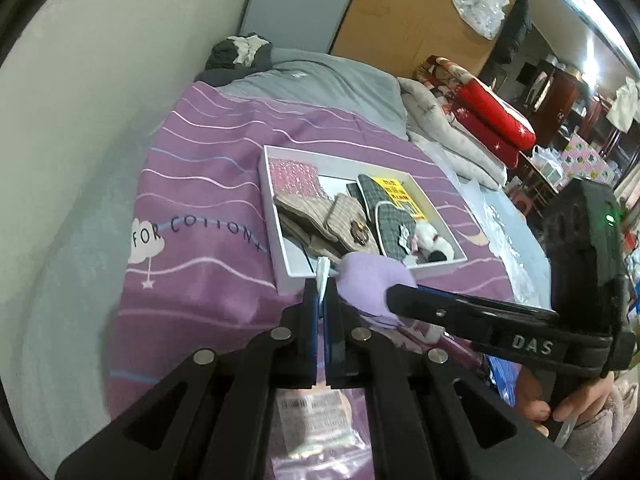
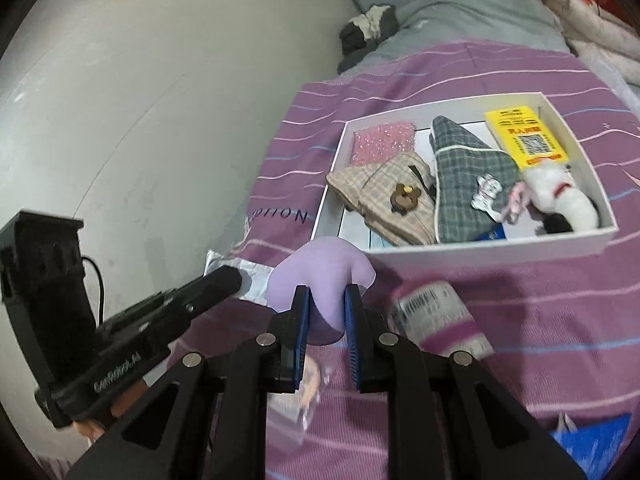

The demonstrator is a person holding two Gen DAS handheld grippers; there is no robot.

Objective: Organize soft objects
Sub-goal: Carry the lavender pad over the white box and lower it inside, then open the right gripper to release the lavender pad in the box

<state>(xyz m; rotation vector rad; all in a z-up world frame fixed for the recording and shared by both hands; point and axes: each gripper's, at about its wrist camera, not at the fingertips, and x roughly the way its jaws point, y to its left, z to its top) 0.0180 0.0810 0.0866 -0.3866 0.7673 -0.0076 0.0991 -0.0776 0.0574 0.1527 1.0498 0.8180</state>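
Gripping a lilac soft piece (image 2: 320, 280), right gripper (image 2: 326, 300); left gripper (image 1: 320, 292) pinches, seemingly, its white wrapper (image 1: 322, 276).

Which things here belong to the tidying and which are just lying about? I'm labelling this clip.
In the job:
- lilac soft item, held in the right hand-held gripper
- white box
- plaid pouches
- plush toy

Lying about:
- grey pillow
- red quilt
- crumpled plastic bag

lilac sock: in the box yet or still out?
Out. The lilac sock is clamped in the right claw, held above the purple bedspread, short of the white box's near wall.
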